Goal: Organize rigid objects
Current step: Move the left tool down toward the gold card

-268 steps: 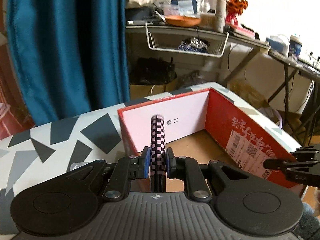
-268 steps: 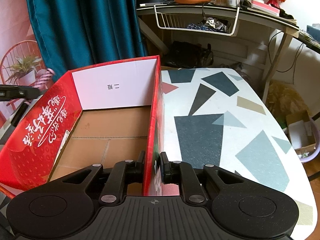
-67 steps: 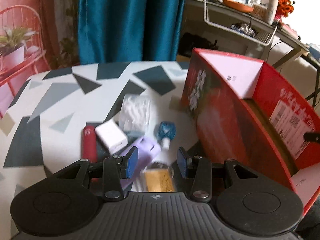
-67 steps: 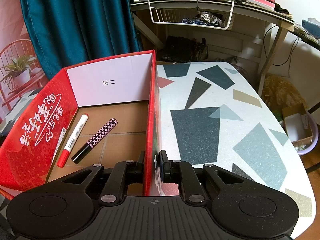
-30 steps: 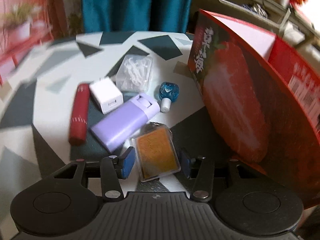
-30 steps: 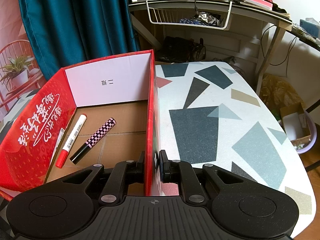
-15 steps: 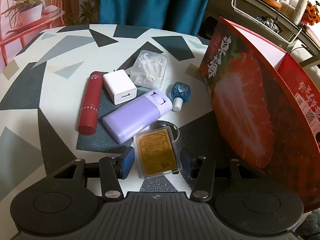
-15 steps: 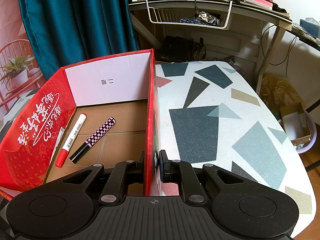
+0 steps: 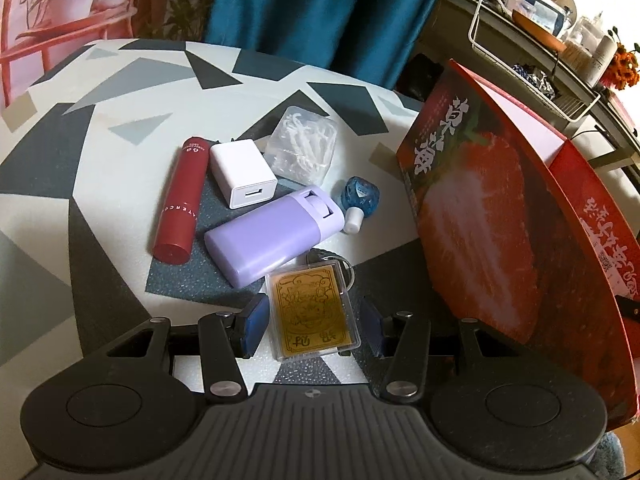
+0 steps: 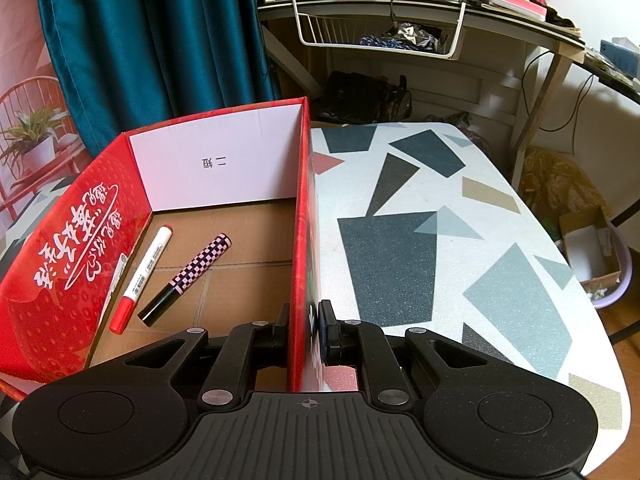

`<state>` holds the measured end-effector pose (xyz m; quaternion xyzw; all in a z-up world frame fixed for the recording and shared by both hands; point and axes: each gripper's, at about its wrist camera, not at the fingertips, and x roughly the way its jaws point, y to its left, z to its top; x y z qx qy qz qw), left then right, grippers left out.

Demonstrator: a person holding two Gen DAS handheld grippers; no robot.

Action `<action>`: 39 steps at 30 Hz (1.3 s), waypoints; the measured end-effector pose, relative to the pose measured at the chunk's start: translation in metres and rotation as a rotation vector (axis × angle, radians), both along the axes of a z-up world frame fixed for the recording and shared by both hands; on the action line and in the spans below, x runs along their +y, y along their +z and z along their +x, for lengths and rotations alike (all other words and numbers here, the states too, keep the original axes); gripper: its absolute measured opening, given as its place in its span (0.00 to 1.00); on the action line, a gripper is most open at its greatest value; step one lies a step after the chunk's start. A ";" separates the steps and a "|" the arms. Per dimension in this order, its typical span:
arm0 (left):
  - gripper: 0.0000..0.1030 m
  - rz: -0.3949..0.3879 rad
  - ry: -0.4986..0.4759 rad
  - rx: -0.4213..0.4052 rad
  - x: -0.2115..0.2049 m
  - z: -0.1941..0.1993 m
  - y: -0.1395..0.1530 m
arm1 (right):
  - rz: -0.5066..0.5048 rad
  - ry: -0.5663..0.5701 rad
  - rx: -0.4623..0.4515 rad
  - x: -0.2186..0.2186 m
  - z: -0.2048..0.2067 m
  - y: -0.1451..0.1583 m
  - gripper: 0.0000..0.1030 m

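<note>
Table (image 9: 100, 184): red tube (image 9: 179, 204) lettered "ATERCO"

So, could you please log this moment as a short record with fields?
left claw: open, either side of the gold card, pads not touching it
right claw: shut on the red box wall
in box: white marker, checkered pen
on table: red tube, white charger, purple case, blue bottle, bag of floss picks

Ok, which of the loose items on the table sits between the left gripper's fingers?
The gold card in its clear plastic case. It alone lies between the open left gripper; the purple case is farther out.
</note>
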<state>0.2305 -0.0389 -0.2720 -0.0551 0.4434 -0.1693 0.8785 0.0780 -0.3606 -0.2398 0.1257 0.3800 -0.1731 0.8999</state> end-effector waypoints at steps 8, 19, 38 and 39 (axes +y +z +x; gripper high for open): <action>0.52 0.071 -0.015 -0.018 -0.007 0.000 0.001 | 0.000 0.000 0.000 0.000 0.000 -0.001 0.11; 0.62 -0.002 0.061 0.019 0.007 0.001 0.001 | -0.004 0.000 0.004 0.000 -0.001 -0.002 0.11; 0.49 0.054 -0.036 -0.045 -0.010 -0.002 -0.002 | -0.005 0.000 0.011 0.001 -0.002 -0.001 0.11; 0.49 0.050 -0.044 -0.046 -0.012 -0.003 -0.002 | -0.006 0.000 0.011 0.001 -0.002 -0.001 0.11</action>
